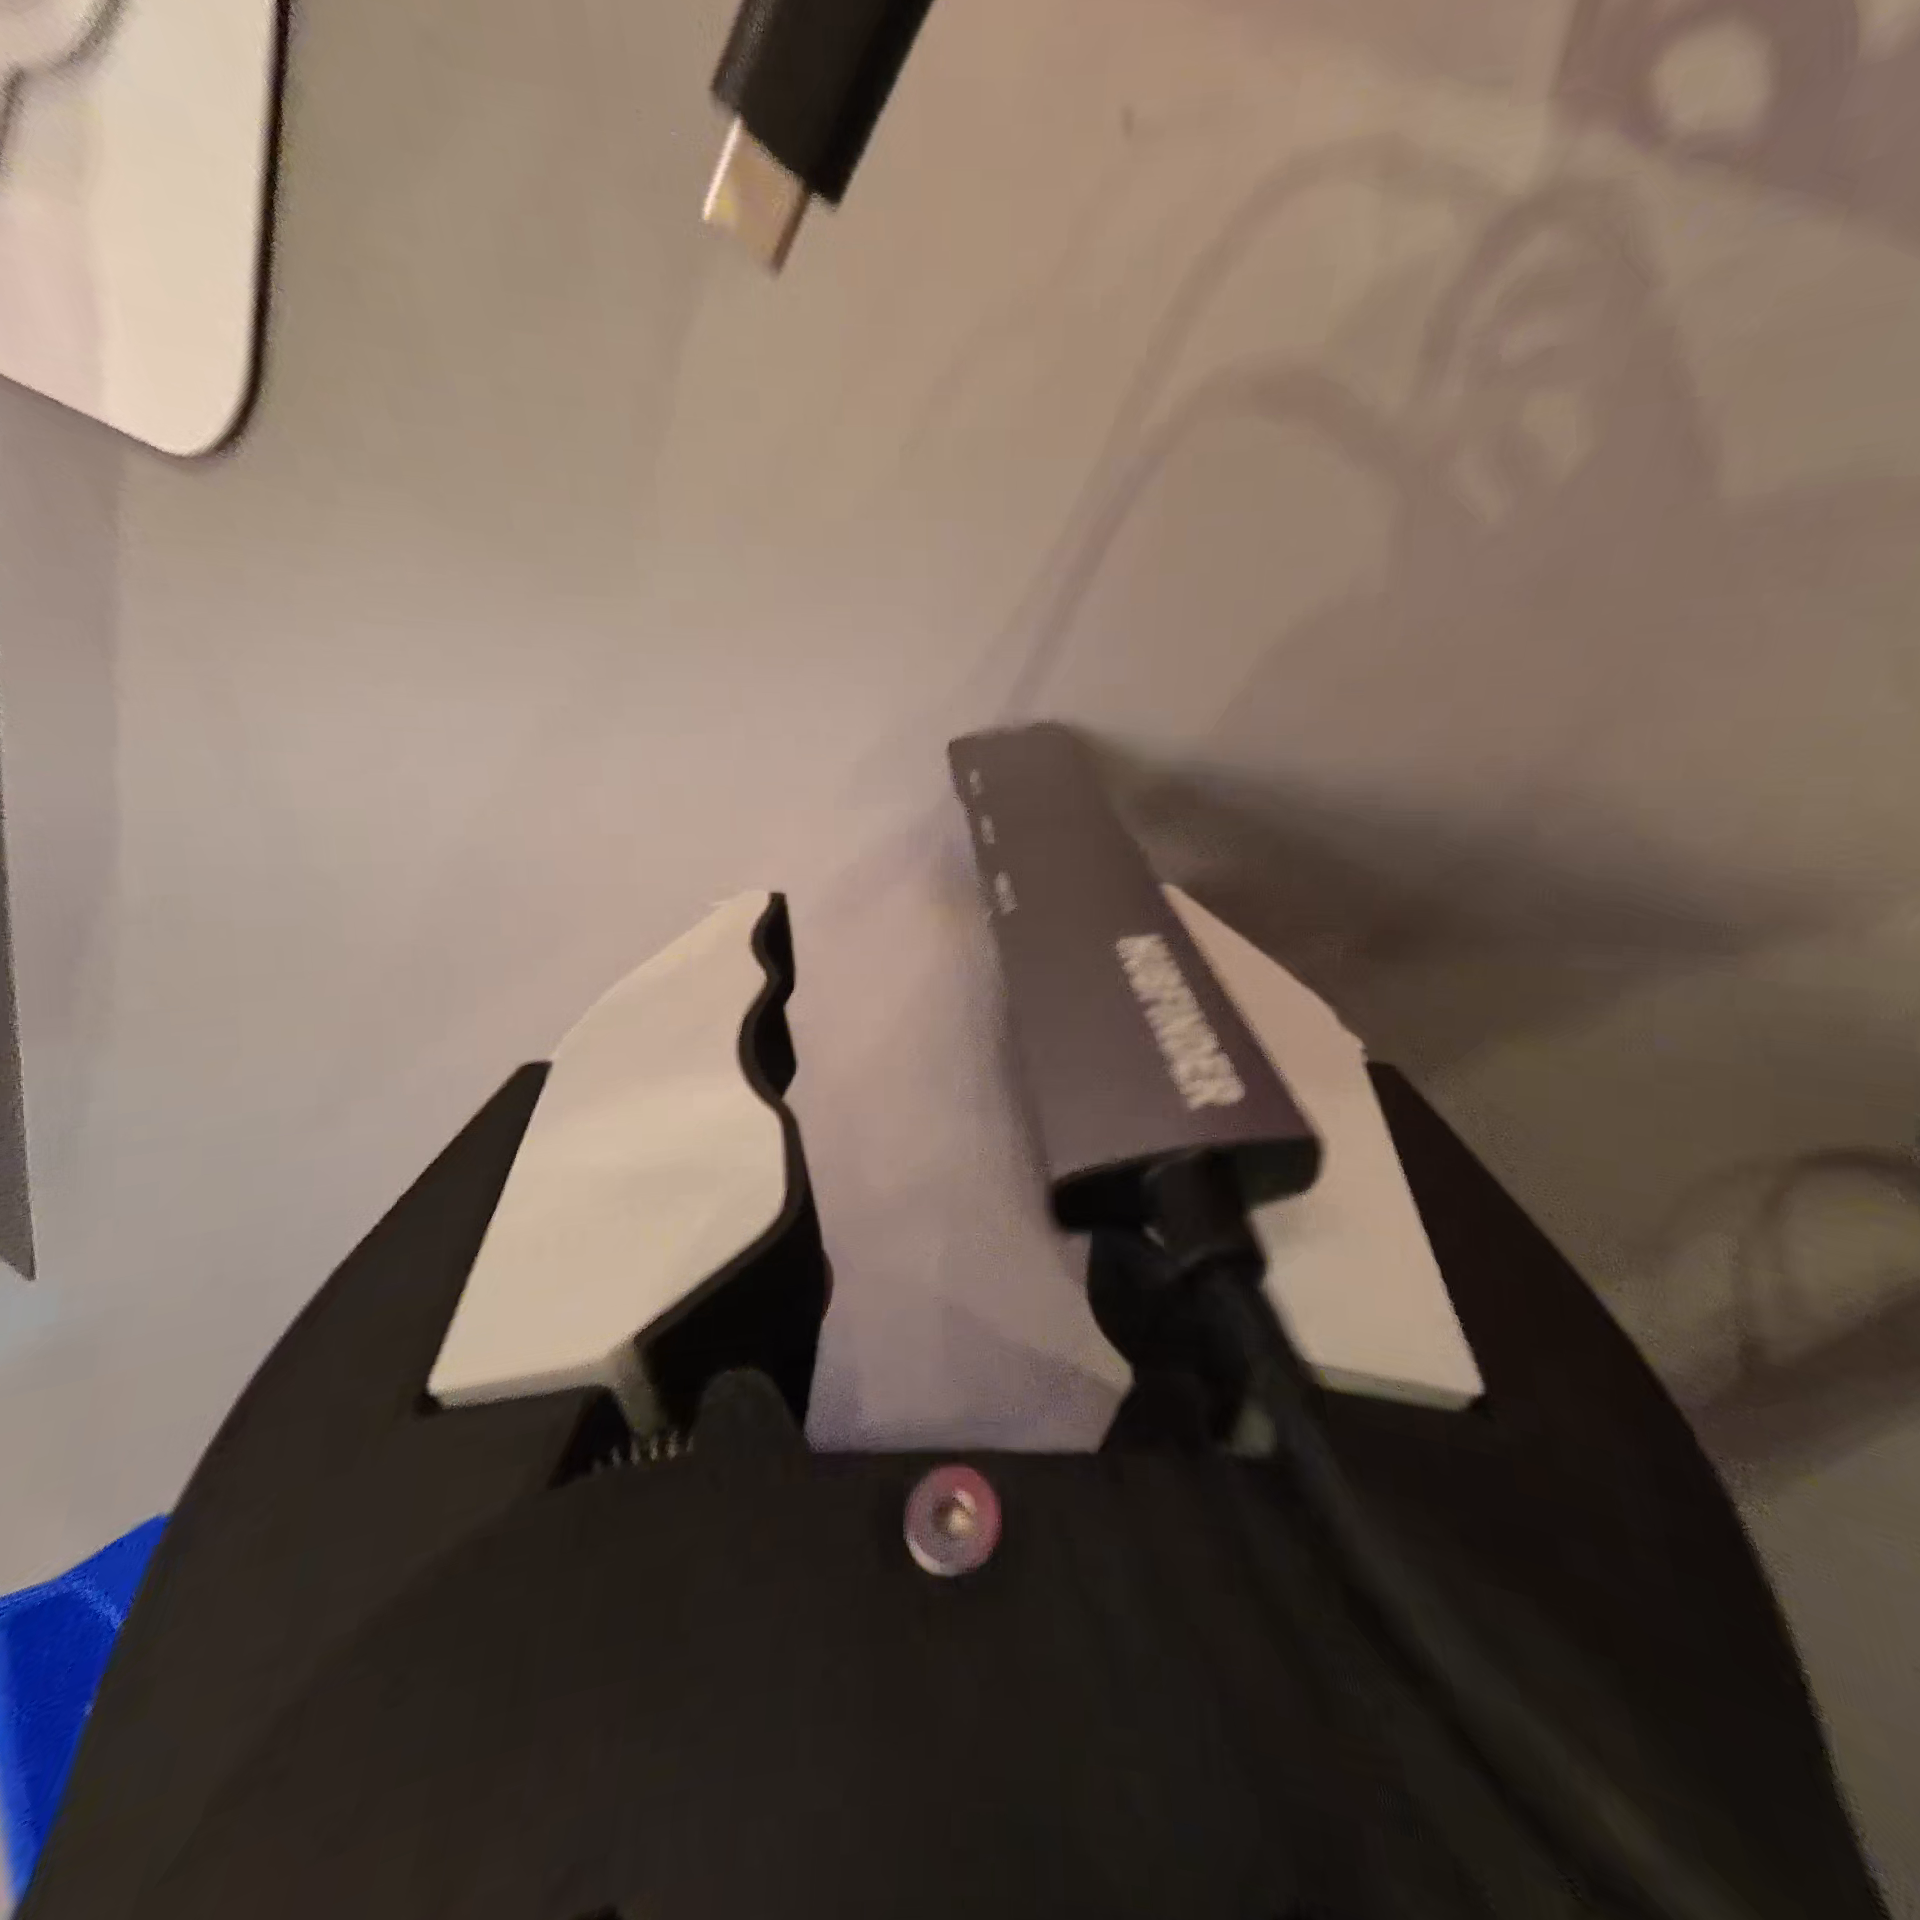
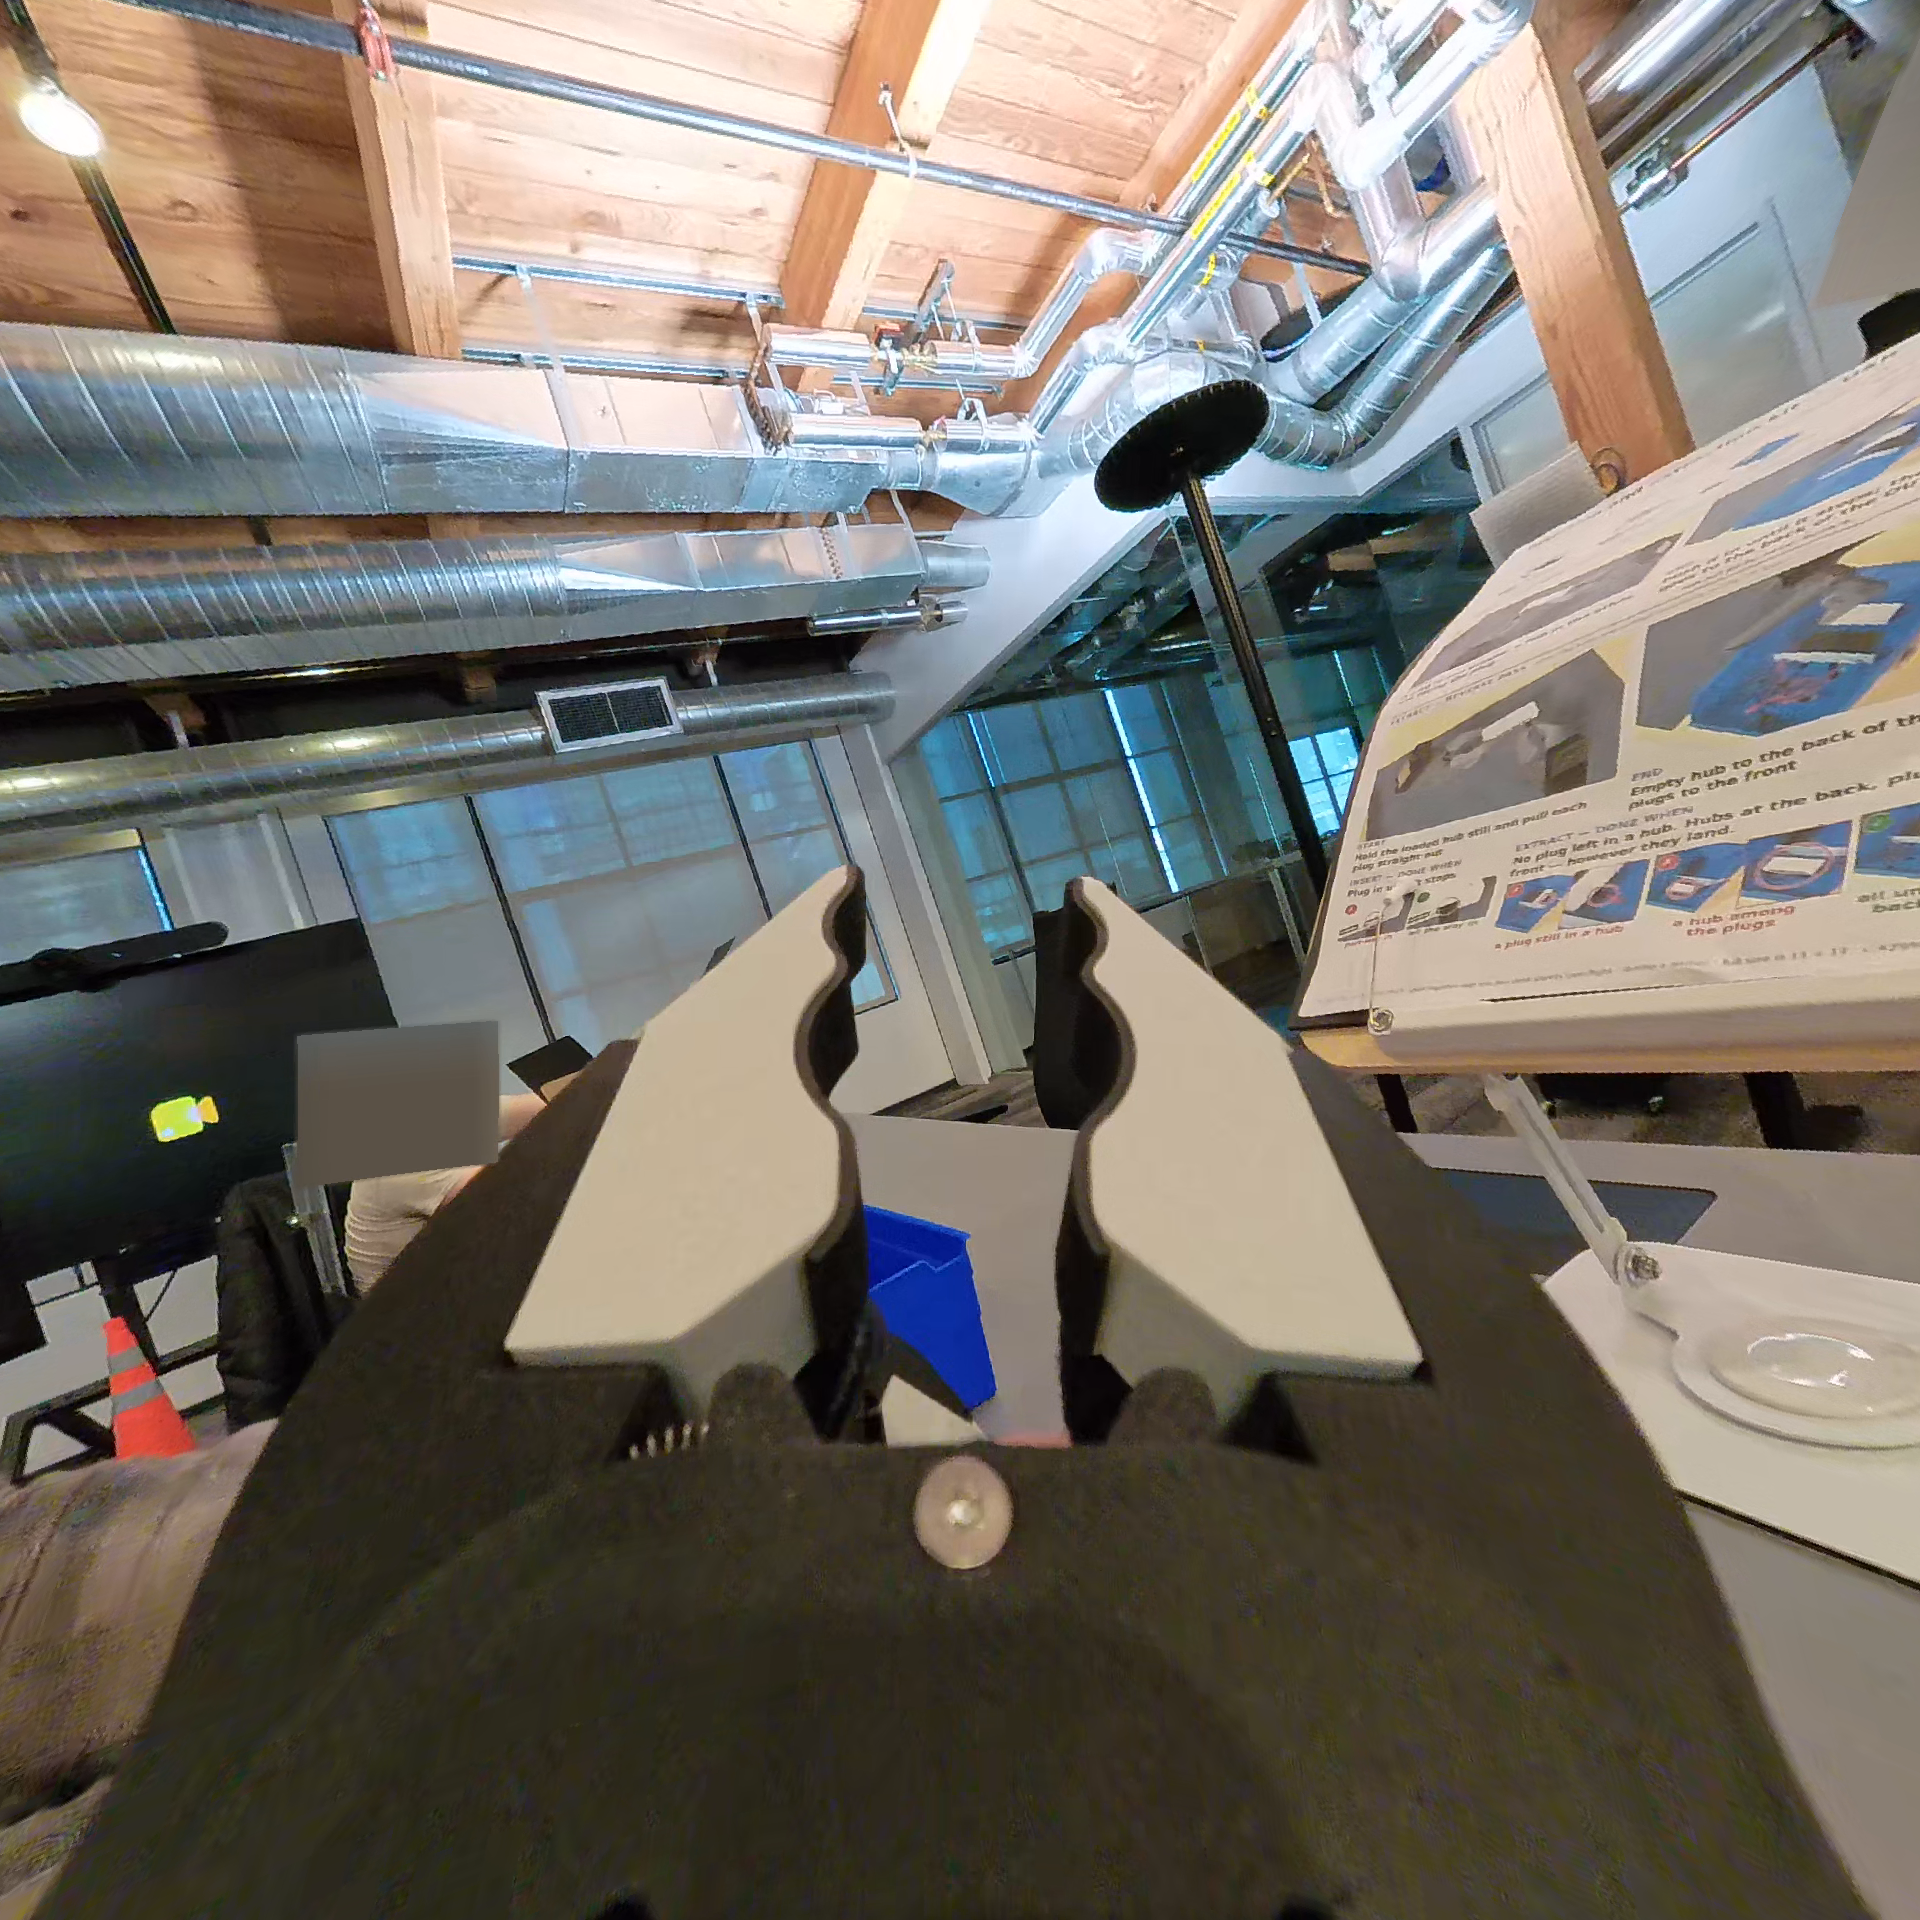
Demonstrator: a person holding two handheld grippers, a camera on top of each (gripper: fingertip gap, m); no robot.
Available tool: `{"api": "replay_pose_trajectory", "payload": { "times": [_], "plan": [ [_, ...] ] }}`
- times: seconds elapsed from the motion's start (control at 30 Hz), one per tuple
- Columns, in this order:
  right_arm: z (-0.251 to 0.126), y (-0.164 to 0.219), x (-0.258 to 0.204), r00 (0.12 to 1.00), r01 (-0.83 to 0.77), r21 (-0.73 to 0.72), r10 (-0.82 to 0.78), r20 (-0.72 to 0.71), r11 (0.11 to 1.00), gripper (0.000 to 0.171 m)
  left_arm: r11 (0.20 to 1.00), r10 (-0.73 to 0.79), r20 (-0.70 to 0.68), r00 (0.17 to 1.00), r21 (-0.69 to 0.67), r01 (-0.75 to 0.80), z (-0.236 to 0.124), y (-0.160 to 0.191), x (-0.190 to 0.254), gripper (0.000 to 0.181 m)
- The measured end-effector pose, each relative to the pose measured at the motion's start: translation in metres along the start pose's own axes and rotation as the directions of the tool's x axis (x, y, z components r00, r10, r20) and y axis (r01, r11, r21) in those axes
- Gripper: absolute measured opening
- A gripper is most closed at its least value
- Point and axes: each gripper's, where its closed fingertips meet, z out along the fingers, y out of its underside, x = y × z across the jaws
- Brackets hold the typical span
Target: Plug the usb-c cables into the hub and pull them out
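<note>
Left tongs [image 1: 977, 925] are wide apart over the grey bench [image 1: 520, 675]. The hub [image 1: 1117, 987] lies against the inner face of the right-hand finger, nothing touching the other finger, so it's resting there, not clamped. The hub's own black lead [image 1: 1247, 1278] runs back out of its near end past the tong base.

Right tongs [image 2: 966, 914] point up at the ceiling, partly spread, nothing between the tips. Something dark sits low in the gap near the base; we can't tell what it is.

A loose usb-c plug [image 1: 774, 156] hangs at the top of the left view, metal tip aimed down toward the hub, well apart from it. What holds it is out of frame.

Risks as we see them:
- Hub isn't gripped, so any push from the plug likely slides or tips it off the finger.
- Left view is blurry; ports on the hub's edge are hard to make out, so a misaligned plug could scrape the casing.
- The lead could drag the hub if snagged on the tongs.

Further out: white pad [image 1: 135, 208] at the bench's far left, blue bin [image 2: 925, 1299], an instruction sheet on a stand [image 2: 1662, 779] to the right, an orange cone [image 2: 140, 1392], ducts overhead. None of these blocks the plug's path.
</note>
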Motion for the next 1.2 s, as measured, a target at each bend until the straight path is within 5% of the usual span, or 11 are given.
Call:
{"api": "replay_pose_trajectory", "payload": {
  "times": [0.13, 0.3, 0.37, 0.47, 0.67, 0.73, 0.77, 1.07, 1.2],
  "plan": [
    [-0.001, -0.001, 0.002, 1.0, -0.002, 0.006, 0.002, -0.003, 1.0, 0.036, 0.993, -0.114, 0.013, 0.993, -0.03, 0.114, -0.017, 0.007, -0.025, 0.069],
    [0.0, -0.005, 0.001, 1.0, 0.02, 0.003, -0.02, -0.001, 1.0, 0.036, 0.891, -0.41, 0.142, 0.901, 0.273, 0.362, -0.068, -0.009, -0.083, 0.067],
    [0.001, -0.006, 0.001, 1.0, 0.031, 0.002, -0.031, -0.003, 1.0, 0.036, 0.795, -0.478, 0.02, 0.878, 0.436, 0.423, -0.098, -0.029, -0.082, 0.066],
    [0.004, -0.006, -0.001, 1.0, 0.028, 0.012, -0.028, 0.008, 1.0, 0.036, 0.735, -0.365, -0.212, 0.907, 0.532, 0.42, -0.129, -0.075, -0.031, 0.062],
    [0.013, -0.005, -0.016, 0.998, 0.001, 0.037, -0.003, 0.056, 0.999, 0.036, 0.785, -0.172, -0.498, 0.85, 0.451, 0.424, -0.092, -0.133, 0.088, 0.065],
    [0.015, -0.005, -0.022, 0.998, 0.0, 0.037, -0.002, 0.067, 0.999, 0.037, 0.772, -0.168, -0.563, 0.809, 0.435, 0.463, -0.084, -0.142, 0.103, 0.048],
    [0.016, -0.005, -0.024, 0.997, -0.002, 0.038, 0.0, 0.072, 0.999, 0.036, 0.753, -0.17, -0.595, 0.785, 0.436, 0.493, -0.083, -0.146, 0.106, 0.035],
    [0.008, -0.025, -0.033, 0.977, -0.156, 0.106, 0.137, 0.165, 0.982, 0.037, 0.659, -0.284, -0.497, 0.82, 0.519, 0.544, -0.083, -0.142, 0.068, 0.019],
    [-0.016, -0.076, -0.023, 0.977, -0.179, 0.261, 0.139, 0.164, 0.949, 0.035, 0.575, -0.39, -0.468, 0.793, 0.549, 0.607, -0.09, -0.128, 0.033, 0.012]
  ]
}}
